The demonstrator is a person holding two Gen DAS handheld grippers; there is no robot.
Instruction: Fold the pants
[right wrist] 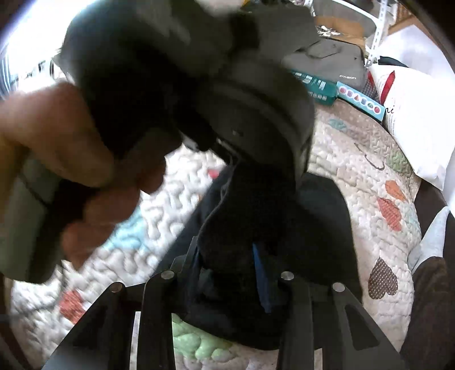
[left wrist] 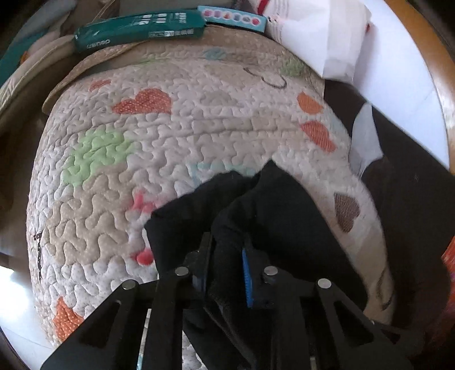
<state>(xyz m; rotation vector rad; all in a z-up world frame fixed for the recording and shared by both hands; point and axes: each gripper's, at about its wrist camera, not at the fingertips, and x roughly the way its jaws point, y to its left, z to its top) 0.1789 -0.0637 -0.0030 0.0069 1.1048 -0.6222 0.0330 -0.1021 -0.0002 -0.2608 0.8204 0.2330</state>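
Note:
Black pants (left wrist: 284,213) lie bunched on a quilted mat (left wrist: 170,128) printed with hearts. My left gripper (left wrist: 224,244) is shut on a fold of the black cloth, which fills the gap between its blue-padded fingers (left wrist: 246,279). In the right wrist view my right gripper (right wrist: 227,250) is shut on another bunch of the pants (right wrist: 321,227), close below the left one. A person's hand (right wrist: 71,142) holds the dark body of the left gripper (right wrist: 241,108), which fills the upper half of that view and hides the mat behind it.
A green package (left wrist: 136,28) and a teal box with coloured dots (left wrist: 233,15) lie at the mat's far edge. A white pillow (left wrist: 327,37) sits at the far right, and a dark brown cloth (left wrist: 412,199) lies along the right side. A grey bag (right wrist: 335,62) lies beyond.

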